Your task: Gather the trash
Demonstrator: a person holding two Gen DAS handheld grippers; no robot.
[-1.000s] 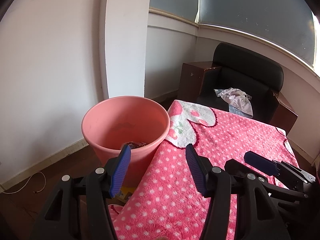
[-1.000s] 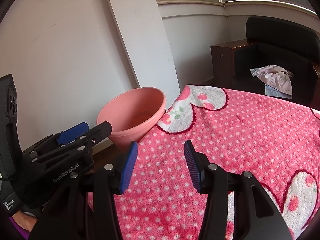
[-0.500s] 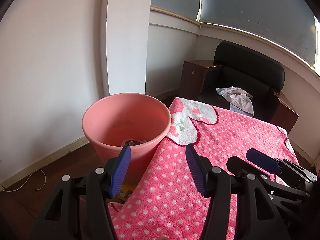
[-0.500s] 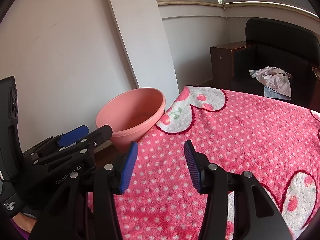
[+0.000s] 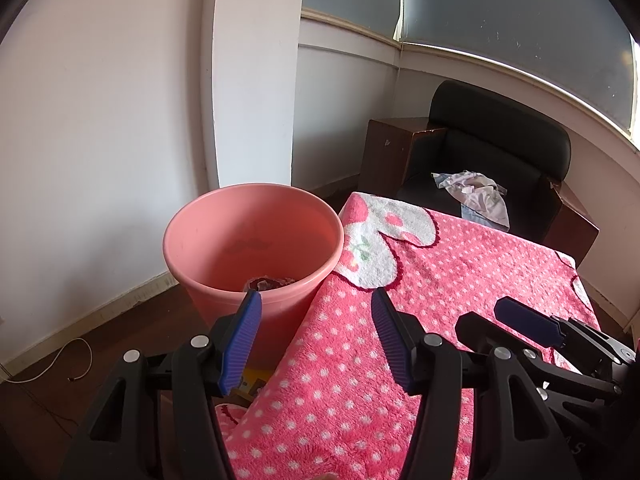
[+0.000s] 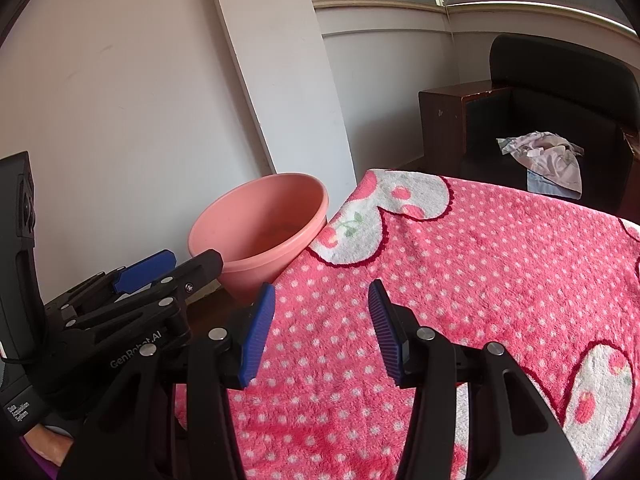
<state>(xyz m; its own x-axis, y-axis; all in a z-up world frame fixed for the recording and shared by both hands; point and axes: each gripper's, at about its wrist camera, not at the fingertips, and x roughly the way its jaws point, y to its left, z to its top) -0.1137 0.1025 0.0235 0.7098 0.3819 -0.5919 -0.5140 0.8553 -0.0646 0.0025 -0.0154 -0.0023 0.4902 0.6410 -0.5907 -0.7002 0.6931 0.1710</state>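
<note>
Blue-padded fingers of the left gripper and right gripper are standing apart, gripping nothing, hovering over the pink polka-dot blanket; crumpled trash is lying inside the pink bucket beside it.

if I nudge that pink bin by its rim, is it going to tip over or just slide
The bin looks like thin plastic and nearly empty, only some dark trash at the bottom, so probably light. It tapers downward, so a push at the rim may tip it rather than slide it. The blanket seems to lean against one side, which might steady it there.
</note>
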